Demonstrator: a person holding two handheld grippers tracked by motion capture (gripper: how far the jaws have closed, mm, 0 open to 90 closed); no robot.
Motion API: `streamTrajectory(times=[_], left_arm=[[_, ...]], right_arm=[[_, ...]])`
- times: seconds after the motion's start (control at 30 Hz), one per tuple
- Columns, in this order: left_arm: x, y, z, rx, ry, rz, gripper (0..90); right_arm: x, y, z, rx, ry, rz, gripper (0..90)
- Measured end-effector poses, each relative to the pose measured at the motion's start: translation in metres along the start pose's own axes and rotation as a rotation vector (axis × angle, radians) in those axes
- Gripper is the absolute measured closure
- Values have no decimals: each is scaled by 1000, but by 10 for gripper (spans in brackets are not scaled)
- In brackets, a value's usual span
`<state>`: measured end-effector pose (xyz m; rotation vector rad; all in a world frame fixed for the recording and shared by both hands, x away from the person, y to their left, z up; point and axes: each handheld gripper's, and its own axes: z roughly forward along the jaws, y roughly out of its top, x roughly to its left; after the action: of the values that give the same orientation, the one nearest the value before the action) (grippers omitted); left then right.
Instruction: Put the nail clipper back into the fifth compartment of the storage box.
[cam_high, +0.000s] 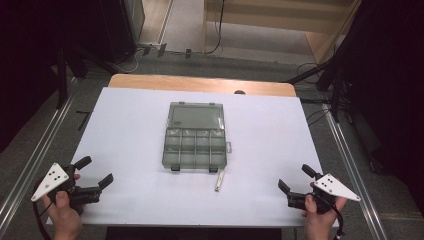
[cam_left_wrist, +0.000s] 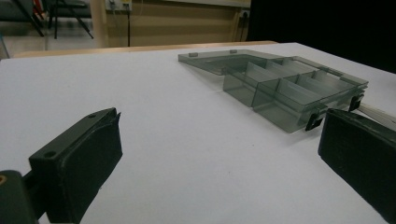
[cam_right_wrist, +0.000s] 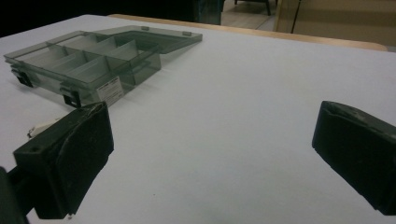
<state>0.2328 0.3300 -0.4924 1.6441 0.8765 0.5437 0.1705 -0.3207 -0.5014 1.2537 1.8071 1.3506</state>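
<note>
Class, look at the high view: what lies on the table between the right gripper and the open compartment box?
Mostly bare white table. Between the right gripper and the box, one small pale strip lies near the box's front edge, seen in the high view.

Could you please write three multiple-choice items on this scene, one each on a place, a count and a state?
1. Where does the small pale strip lie?
A. in front of the box's near right corner
B. inside a compartment
C. on the open lid

2. How many black latches are on the organizer box's near edge?
A. one
B. two
C. four

3. How is the box's lid?
A. shut
B. taken off
C. open, lying flat behind the tray

Answers: 1 A, it rests on the white table cover just off that corner. 2 B, two black clips show. 3 C, the lid is hinged back.
</note>
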Motion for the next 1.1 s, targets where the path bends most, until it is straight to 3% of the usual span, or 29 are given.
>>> streamTrajectory(times=[0.3, 0.37, 0.57, 0.67, 0.7, 0.77, 0.8, 0.83, 0.87, 0.9, 1.1], left_arm=[[-2, -1, 1, 3, 2, 3, 0], [-2, -2, 1, 4, 1, 0, 0], [-2, -3, 2, 6, -1, 1, 0], [-2, -3, 2, 8, 0, 4, 0], [-3, -3, 2, 8, 0, 4, 0], [-3, -3, 2, 10, -6, 4, 0], [-3, -3, 2, 10, -6, 4, 0], [-3, -3, 2, 10, -6, 6, 0], [-3, -3, 2, 10, -6, 5, 0], [-3, -3, 3, 10, -7, 5, 0], [-3, -3, 3, 11, -11, 7, 0]], right_arm=[[9, 7, 4, 14, 39, 0, 0], [18, 13, 7, 26, 48, -28, 0], [37, 26, 13, 36, 66, -74, 146], [41, 32, 16, 41, 93, -69, 176], [45, 35, 19, 42, 110, -73, 292], [51, 39, 22, 51, 129, -81, 402], [51, 39, 22, 51, 129, -81, 402], [58, 42, 24, 42, 127, -114, 516], [58, 42, 24, 42, 127, -114, 516], [62, 45, 27, 49, 133, -115, 608], [72, 54, 34, 81, 232, -167, 824]])
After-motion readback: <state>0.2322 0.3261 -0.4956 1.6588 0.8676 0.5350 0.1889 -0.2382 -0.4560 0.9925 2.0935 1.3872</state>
